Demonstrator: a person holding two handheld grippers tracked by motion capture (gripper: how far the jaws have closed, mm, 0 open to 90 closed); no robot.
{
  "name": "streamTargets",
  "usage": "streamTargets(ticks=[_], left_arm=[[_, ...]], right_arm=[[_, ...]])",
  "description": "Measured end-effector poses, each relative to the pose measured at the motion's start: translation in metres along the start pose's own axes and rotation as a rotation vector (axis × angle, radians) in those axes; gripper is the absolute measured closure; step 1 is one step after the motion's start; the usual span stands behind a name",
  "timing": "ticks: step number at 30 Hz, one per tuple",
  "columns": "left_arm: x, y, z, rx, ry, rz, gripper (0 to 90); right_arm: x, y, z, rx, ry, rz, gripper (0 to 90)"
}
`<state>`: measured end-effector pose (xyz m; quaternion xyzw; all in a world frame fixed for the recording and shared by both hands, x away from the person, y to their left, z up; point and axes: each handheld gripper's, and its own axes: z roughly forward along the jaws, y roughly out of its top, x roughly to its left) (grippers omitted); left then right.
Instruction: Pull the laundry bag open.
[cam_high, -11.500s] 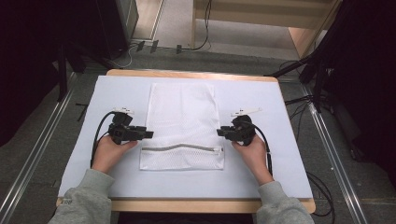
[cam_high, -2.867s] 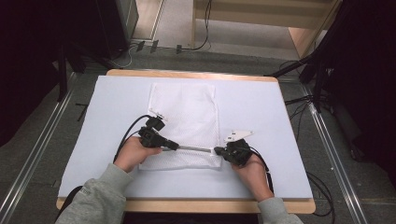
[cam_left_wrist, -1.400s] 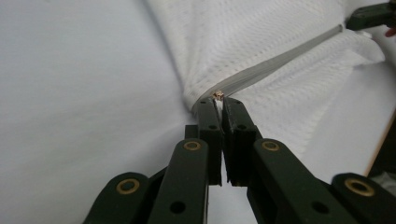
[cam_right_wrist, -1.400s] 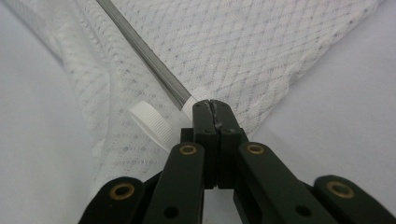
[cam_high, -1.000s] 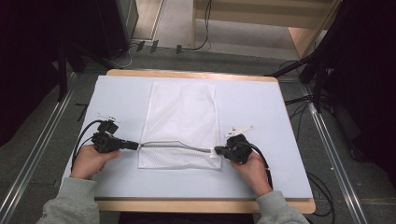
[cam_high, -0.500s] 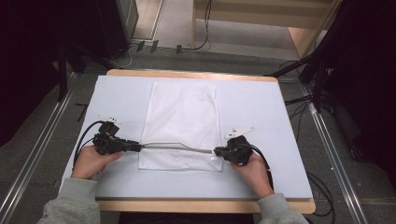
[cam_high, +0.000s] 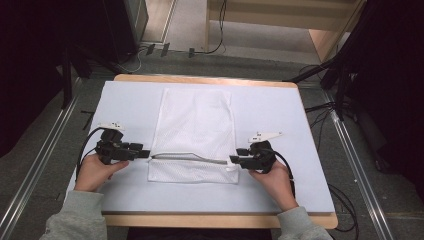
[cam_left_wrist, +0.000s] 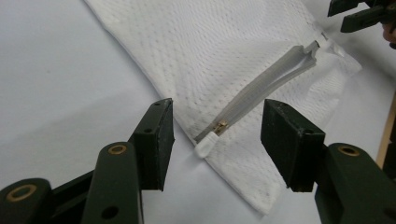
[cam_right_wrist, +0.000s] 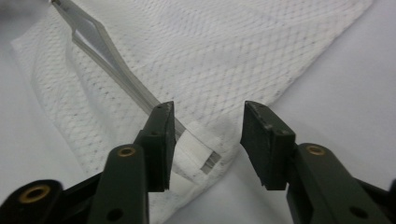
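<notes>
Lying flat btwn both: mesh bag; zipper pull inside spread left gripper, right gripper just opened, nothing pinched.

no readable text, no label, no brand, no number, no sign on any surface in these views

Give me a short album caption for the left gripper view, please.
Open left gripper facing the zipper pull of a white mesh bag.
</notes>
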<state>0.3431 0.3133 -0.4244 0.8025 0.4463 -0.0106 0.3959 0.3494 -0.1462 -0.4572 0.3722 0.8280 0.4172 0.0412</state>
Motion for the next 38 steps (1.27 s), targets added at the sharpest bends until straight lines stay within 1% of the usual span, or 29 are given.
streamTargets(ticks=[4,8,10,13,16,21,23,28,31,37,38], left_arm=[[0.003,-0.001,-0.004,-0.023,0.046,0.003,42.4],[0.007,-0.002,-0.007,-0.037,0.07,-0.013,40.7],[0.009,-0.002,-0.008,-0.033,0.087,-0.011,40.3],[0.012,-0.003,-0.009,-0.033,0.103,-0.014,40.0],[0.015,-0.004,-0.01,-0.038,0.119,-0.021,39.5],[0.02,-0.005,-0.011,-0.027,0.147,-0.021,38.5],[0.021,-0.006,-0.011,-0.026,0.154,-0.019,37.7],[0.025,-0.007,-0.011,-0.034,0.179,-0.017,35.7],[0.028,-0.008,-0.012,-0.036,0.184,-0.017,32.7],[0.03,-0.008,-0.009,-0.035,0.215,-0.025,27.8],[0.03,-0.008,-0.009,-0.034,0.217,-0.025,27.8]], right_arm=[[-0.007,-0.001,-0.005,-0.019,-0.02,0.01,49.9],[-0.014,-0.002,-0.009,-0.029,-0.039,0.018,47.8],[-0.017,-0.003,-0.011,-0.034,-0.047,0.026,47.0],[-0.022,-0.004,-0.015,-0.041,-0.059,0.03,45.9],[-0.028,-0.006,-0.018,-0.044,-0.074,0.044,45.4],[-0.037,-0.008,-0.023,-0.057,-0.093,0.068,43.5],[-0.04,-0.009,-0.024,-0.06,-0.101,0.07,42.2],[-0.045,-0.011,-0.024,-0.061,-0.115,0.083,40.4],[-0.047,-0.012,-0.023,-0.052,-0.12,0.089,38.7],[-0.051,-0.013,-0.022,-0.05,-0.138,0.091,35.1],[-0.052,-0.013,-0.022,-0.049,-0.144,0.098,34.5]])
